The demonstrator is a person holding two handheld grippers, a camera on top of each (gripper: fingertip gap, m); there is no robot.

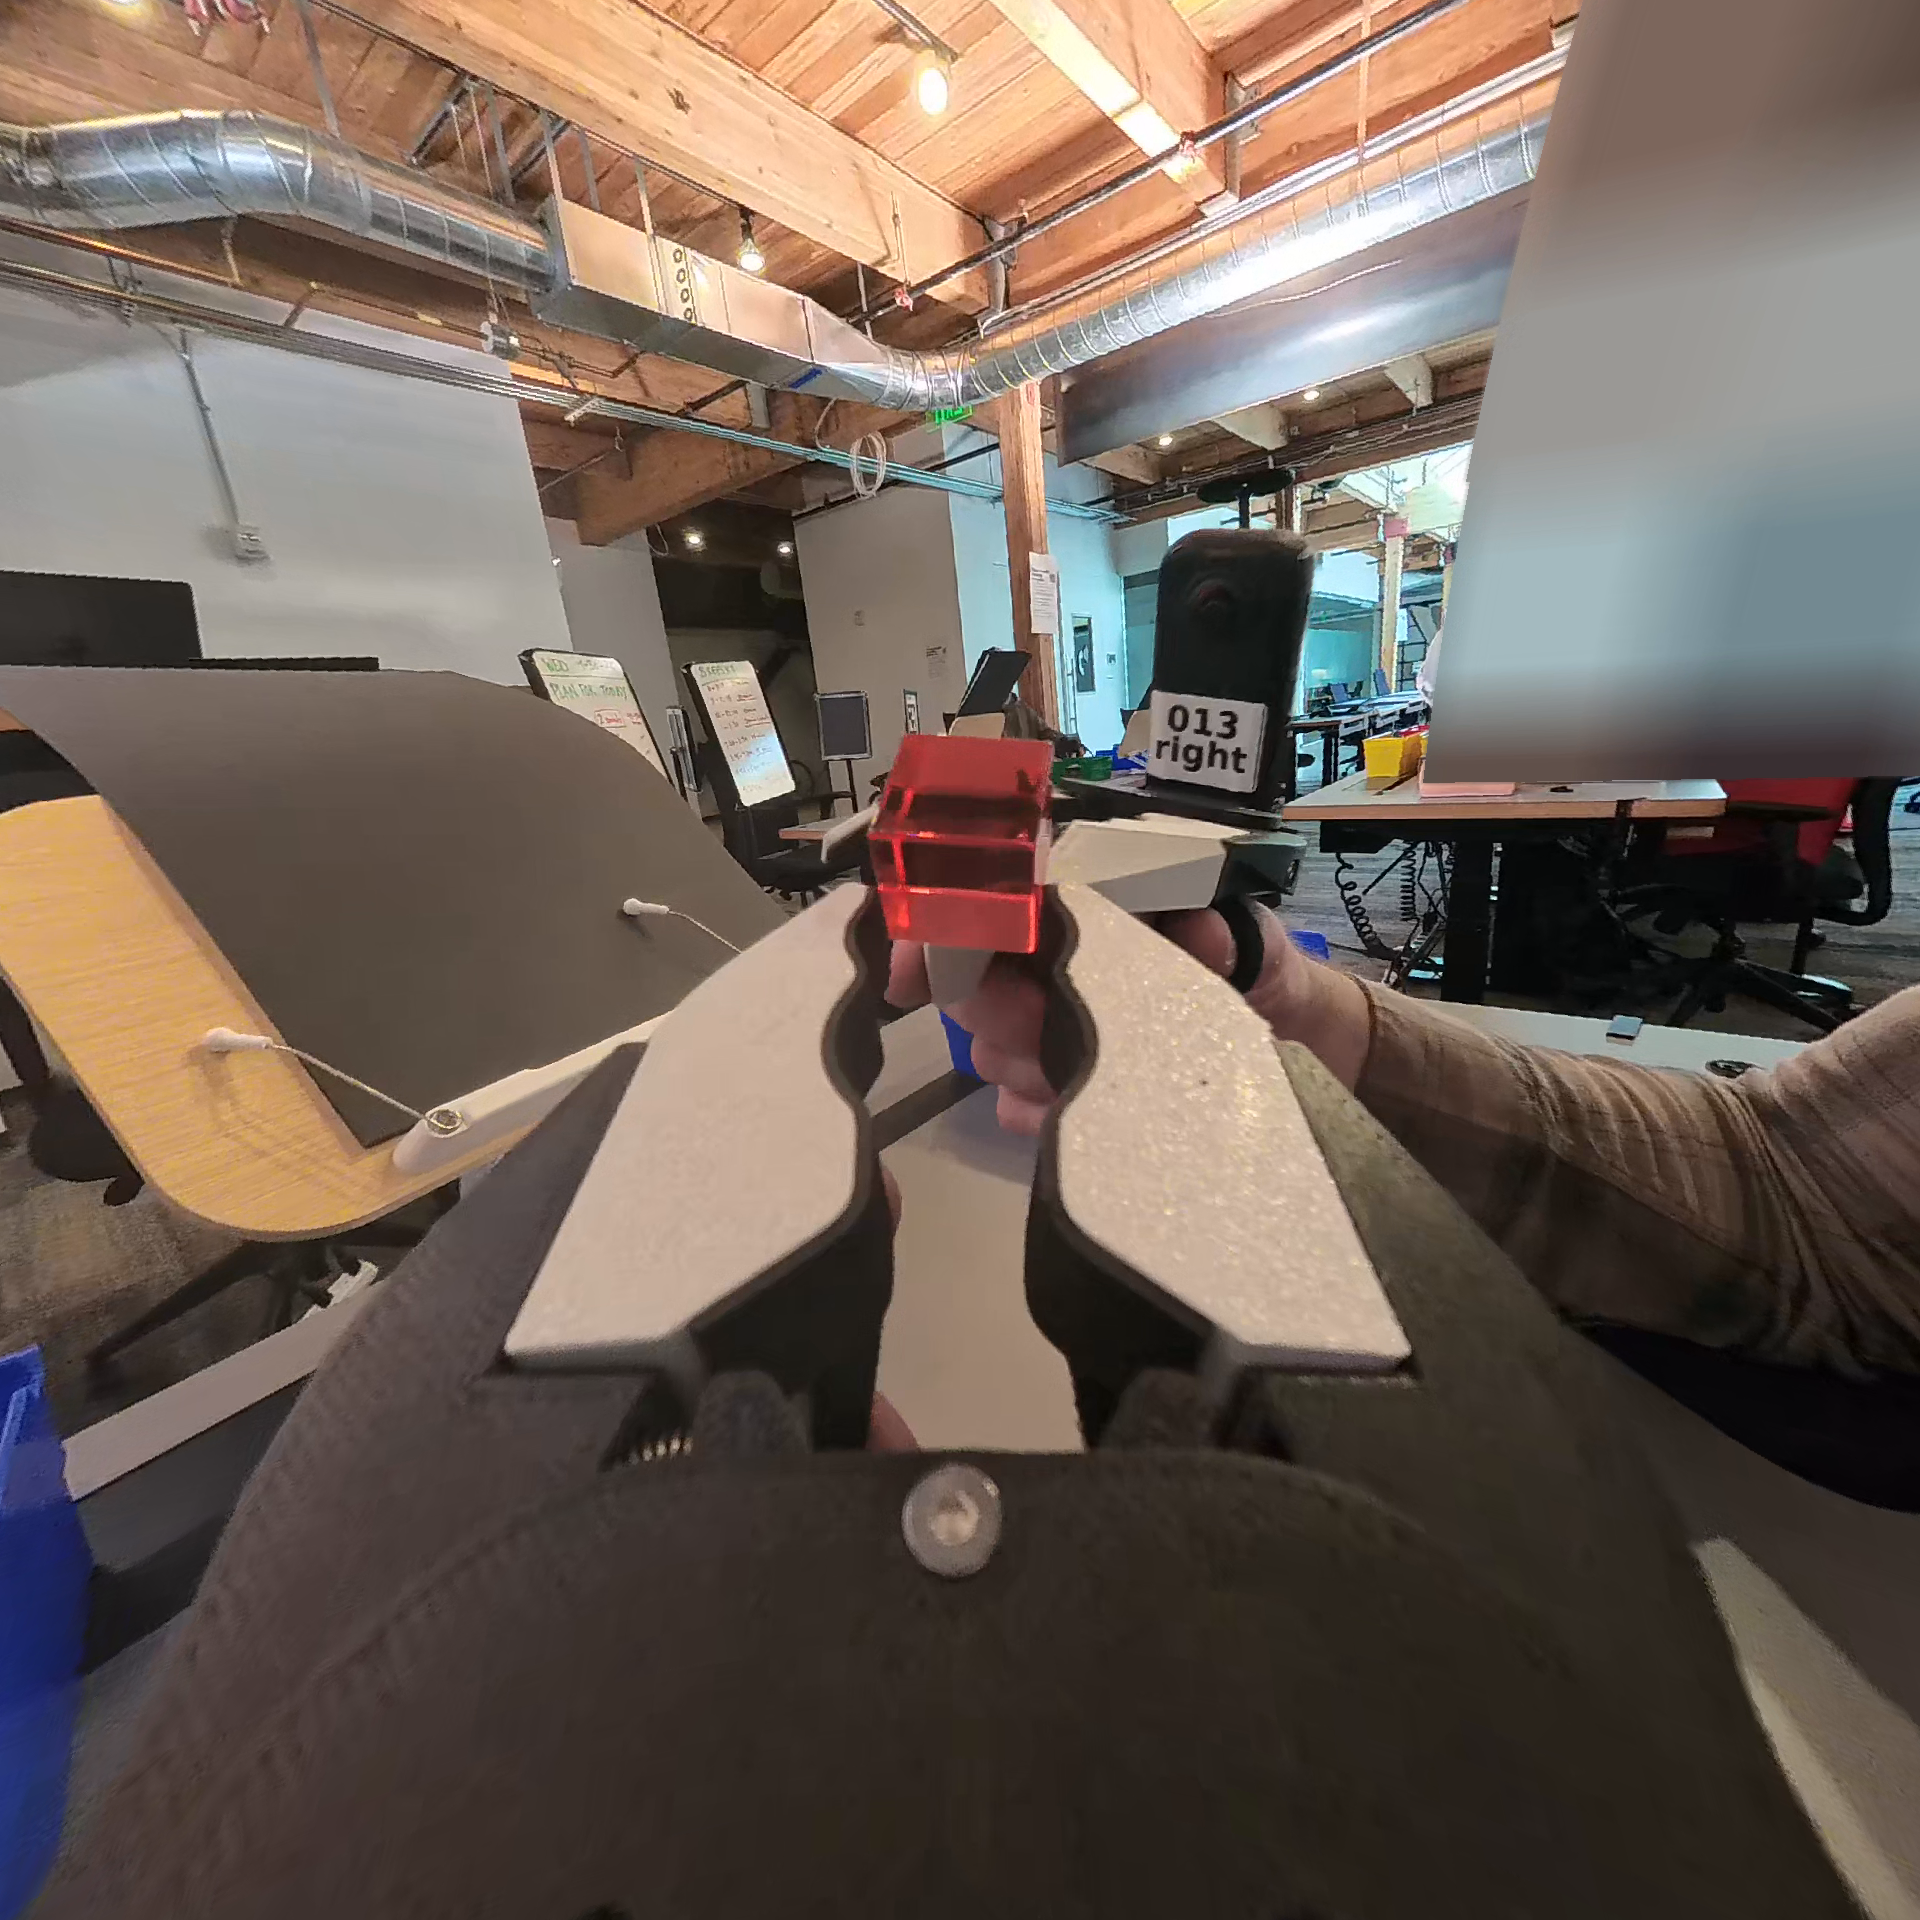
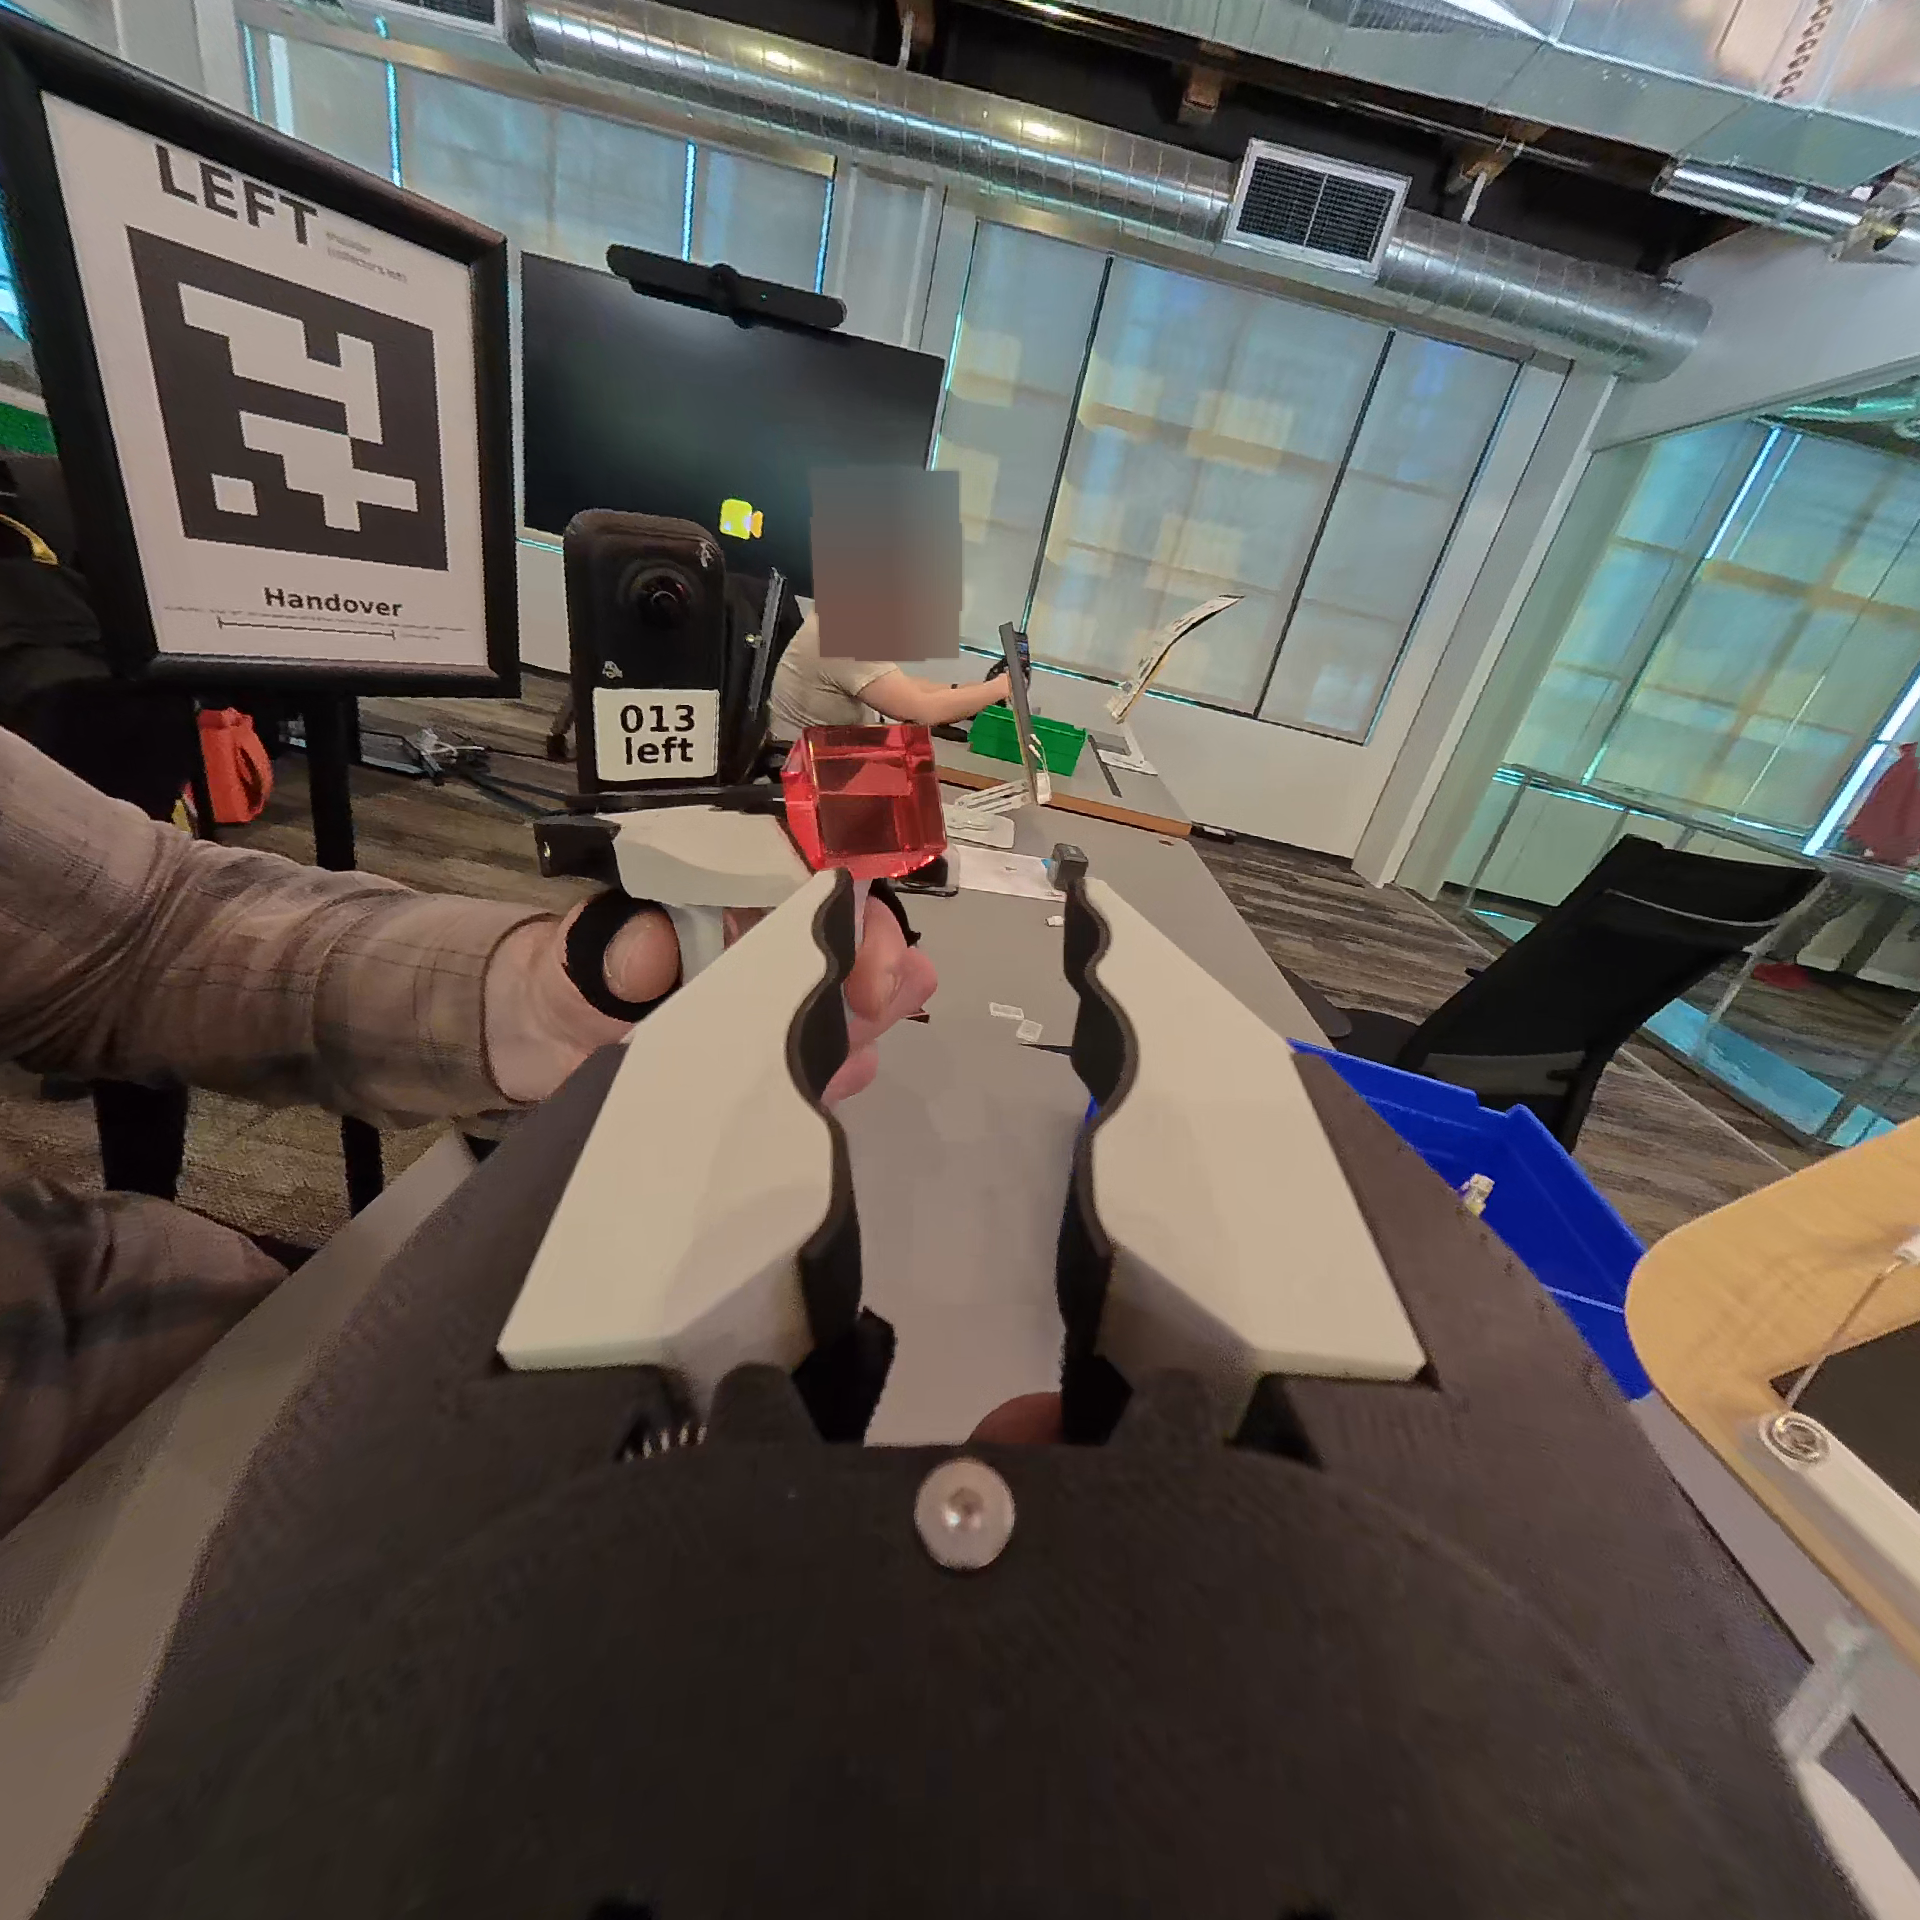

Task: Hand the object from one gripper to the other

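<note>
While my left gripper (image 1: 966,909) pinches the clear red cube (image 1: 958,847) at its fingertips, my right gripper (image 2: 956,883) stands with fingers spread.
I see the cube in mid-air above the grey table (image 2: 966,1039), just past the right gripper's left fingertip.

Hand-held grippers: two, left hand-held gripper (image 1: 961,920), right hand-held gripper (image 2: 961,888). Red translucent cube (image 1: 961,840): one. Whiteboards: two (image 1: 594,698) (image 1: 746,727). Blue bin (image 2: 1496,1174): one. Framed marker sign (image 2: 275,374): one.
</note>
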